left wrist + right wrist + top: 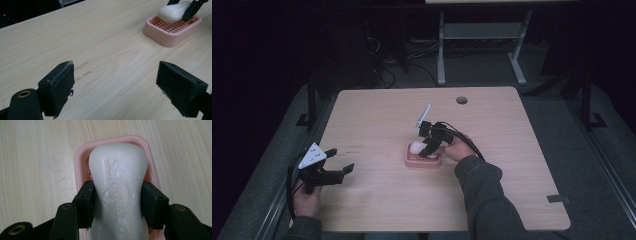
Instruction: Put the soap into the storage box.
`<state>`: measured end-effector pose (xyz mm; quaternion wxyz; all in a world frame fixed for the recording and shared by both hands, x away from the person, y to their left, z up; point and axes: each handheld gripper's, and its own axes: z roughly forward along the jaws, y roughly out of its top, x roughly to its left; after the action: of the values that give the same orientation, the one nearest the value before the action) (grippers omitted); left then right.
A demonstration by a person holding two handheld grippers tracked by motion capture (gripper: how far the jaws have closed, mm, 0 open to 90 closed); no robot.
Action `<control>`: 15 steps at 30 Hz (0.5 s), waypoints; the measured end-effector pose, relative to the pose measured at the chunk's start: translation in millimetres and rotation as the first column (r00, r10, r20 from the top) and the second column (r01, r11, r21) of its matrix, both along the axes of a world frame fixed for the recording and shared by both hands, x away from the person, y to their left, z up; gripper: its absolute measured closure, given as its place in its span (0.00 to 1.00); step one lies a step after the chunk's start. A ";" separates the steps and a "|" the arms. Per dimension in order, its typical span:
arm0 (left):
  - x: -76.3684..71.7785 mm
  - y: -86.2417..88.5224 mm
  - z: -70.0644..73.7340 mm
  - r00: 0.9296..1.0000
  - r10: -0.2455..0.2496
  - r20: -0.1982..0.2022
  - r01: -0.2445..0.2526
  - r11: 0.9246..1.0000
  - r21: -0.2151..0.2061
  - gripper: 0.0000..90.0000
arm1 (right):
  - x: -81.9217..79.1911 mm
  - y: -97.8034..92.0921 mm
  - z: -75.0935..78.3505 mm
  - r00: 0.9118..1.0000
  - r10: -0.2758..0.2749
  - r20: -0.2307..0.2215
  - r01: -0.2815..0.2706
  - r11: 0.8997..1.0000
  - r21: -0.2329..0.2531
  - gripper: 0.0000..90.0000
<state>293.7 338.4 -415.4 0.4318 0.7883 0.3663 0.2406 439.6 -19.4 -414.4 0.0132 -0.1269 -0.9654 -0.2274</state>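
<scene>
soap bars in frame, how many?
1. The soap sits clamped between the right gripper jaws over the pink dish mid-table. Left gripper is open, holding nothing.

Dim room; wooden table (377, 107), perhaps grey carpet (482, 75), metal-legged desk (482, 32) behind.

Light wood table (377, 200), round hole near far edge; pink soap dish (423, 161) resting mid-table.

The right gripper (428, 145) tilts downward with fingers clamped, while the left gripper (337, 162) rests low, fingers spread.
</scene>
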 end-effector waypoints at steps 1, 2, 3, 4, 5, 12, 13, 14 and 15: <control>0.0 0.0 0.0 1.000 0.000 0.000 0.000 1.000 0.001 0.16 | 0.1 0.0 -0.5 1.000 -0.001 0.000 0.001 1.000 0.000 0.54; 0.0 0.0 0.0 1.000 0.000 0.001 0.000 1.000 0.000 0.16 | 0.3 -0.1 -1.3 1.000 -0.001 -0.001 0.001 1.000 0.002 0.54; 0.0 0.1 0.0 1.000 0.000 0.001 0.000 1.000 0.000 0.16 | 0.6 -0.2 -1.8 1.000 -0.001 -0.001 0.001 1.000 0.002 0.54; 0.0 0.1 0.0 1.000 0.001 0.000 -0.001 1.000 -0.001 0.16 | 0.7 -0.1 -2.3 1.000 -0.001 -0.002 0.001 1.000 0.003 0.54; 0.0 0.1 0.0 1.000 0.001 -0.001 -0.001 1.000 -0.001 0.16 | 1.0 0.1 -3.0 1.000 -0.002 -0.006 0.002 1.000 0.002 0.54; 0.0 0.2 0.0 1.000 0.002 -0.001 -0.002 1.000 -0.001 0.16 | 1.9 1.2 -6.6 1.000 -0.001 -0.011 0.001 1.000 0.001 0.54; 0.0 0.2 0.0 1.000 0.002 -0.001 -0.002 1.000 -0.001 0.16 | 1.8 1.2 -6.9 1.000 -0.002 -0.011 0.002 1.000 -0.001 0.54; 0.0 0.2 0.0 1.000 0.002 -0.001 -0.002 1.000 -0.001 0.16 | 1.8 1.1 -7.1 1.000 -0.002 -0.012 0.002 1.000 0.000 0.54; 0.0 0.2 0.0 1.000 0.002 -0.001 -0.002 1.000 -0.001 0.16 | 1.8 1.0 -7.4 1.000 -0.003 -0.013 0.003 1.000 0.002 0.54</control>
<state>293.7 338.6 -415.4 0.4319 0.7878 0.3673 0.2406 441.3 -18.5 -421.8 0.0193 -0.1298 -0.9649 -0.2273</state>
